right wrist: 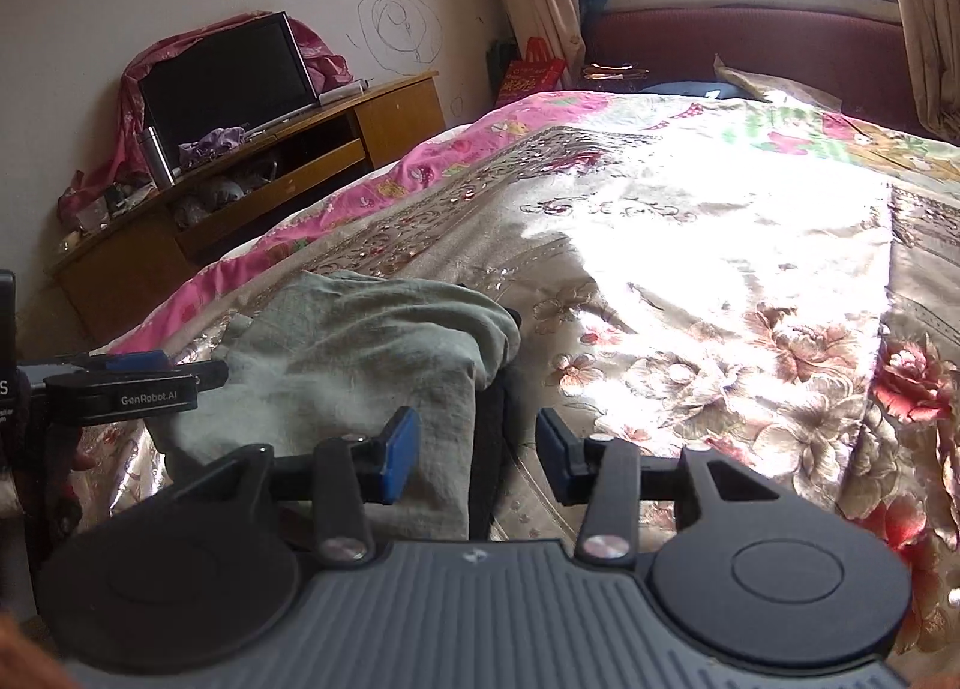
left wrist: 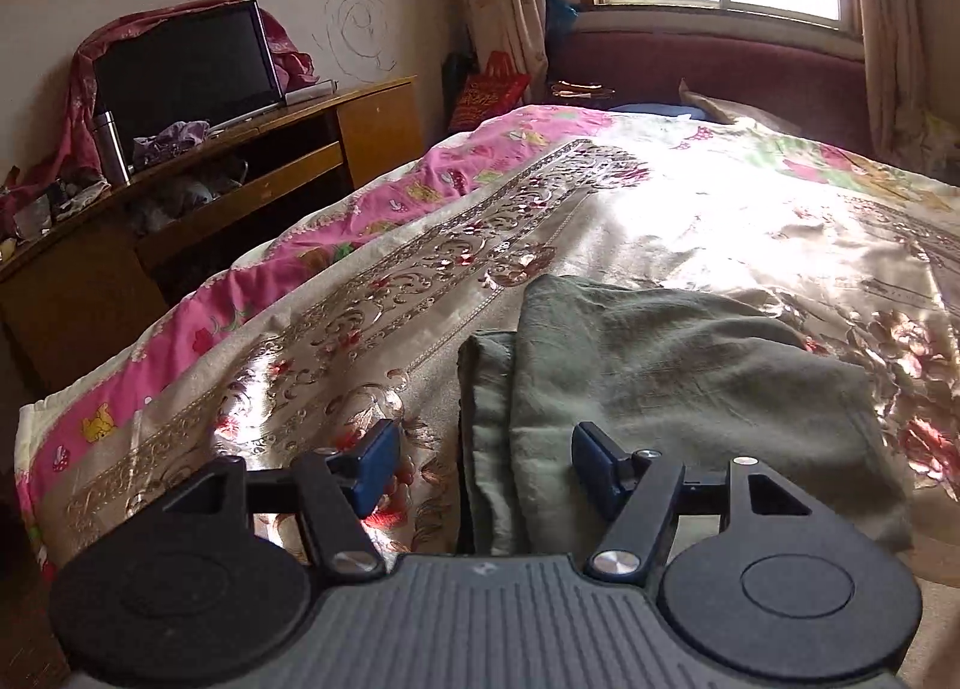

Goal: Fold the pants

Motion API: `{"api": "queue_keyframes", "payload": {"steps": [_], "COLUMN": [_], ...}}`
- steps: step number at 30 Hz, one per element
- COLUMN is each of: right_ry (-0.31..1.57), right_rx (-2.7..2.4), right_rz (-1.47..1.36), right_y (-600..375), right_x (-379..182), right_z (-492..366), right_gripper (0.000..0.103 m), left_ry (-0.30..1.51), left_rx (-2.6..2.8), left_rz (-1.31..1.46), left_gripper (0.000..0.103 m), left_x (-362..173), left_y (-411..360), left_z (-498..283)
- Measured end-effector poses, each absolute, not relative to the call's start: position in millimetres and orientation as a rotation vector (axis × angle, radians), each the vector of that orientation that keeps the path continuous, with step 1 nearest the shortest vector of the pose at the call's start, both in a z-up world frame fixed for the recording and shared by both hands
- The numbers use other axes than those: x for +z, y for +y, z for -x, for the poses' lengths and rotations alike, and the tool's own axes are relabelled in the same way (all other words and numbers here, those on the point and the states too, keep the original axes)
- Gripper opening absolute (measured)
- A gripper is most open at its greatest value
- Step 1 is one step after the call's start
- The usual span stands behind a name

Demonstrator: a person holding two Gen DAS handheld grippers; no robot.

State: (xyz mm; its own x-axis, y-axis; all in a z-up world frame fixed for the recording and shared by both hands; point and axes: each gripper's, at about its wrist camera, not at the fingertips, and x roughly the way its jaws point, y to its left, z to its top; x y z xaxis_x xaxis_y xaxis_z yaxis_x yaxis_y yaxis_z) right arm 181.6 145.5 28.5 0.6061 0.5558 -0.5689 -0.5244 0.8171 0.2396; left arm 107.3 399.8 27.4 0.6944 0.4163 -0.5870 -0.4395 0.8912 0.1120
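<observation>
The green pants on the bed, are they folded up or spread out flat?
Folded. The grey-green cloth pants lie as a compact stack on the shiny flowered bedspread, with layered edges showing along one side.

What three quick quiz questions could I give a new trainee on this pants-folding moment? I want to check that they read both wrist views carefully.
1. True or false: the green pants lie in a folded bundle on the floral bedspread.
2. Is either the left gripper or the right gripper clamped on the cloth?
3. In the right wrist view, the left gripper appears at which picture edge: A left, B right, C top?

Key
1. True.
2. No. Both stand open just above the bundle's near edge, with the pads clear of the cloth.
3. A.
</observation>
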Motion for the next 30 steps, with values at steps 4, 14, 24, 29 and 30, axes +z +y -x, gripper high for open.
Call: {"api": "queue_keyframes", "payload": {"steps": [4,14,24,29,30], "right_ry": [0.717,0.759,0.802,0.815,0.814], "right_rx": [0.569,0.616,0.663,0.677,0.679], "right_rz": [-0.072,-0.105,-0.088,-0.1,-0.103], "right_y": [109,90,87,85,84], "right_x": [28,16,7,7,6], "right_z": [-159,-89,-37,-26,-24], "right_gripper": [0.045,0.046,0.046,0.047,0.047], "left_ry": [0.624,0.617,0.553,0.58,0.581], "left_rx": [0.388,0.37,0.428,0.458,0.462], "left_rz": [0.005,0.047,0.106,0.09,0.076], "left_gripper": [0.079,0.095,0.103,0.103,0.103], "left_x": [37,40,35,31,29], "left_y": [343,264,251,245,242], "left_z": [-88,-11,52,63,65]}}
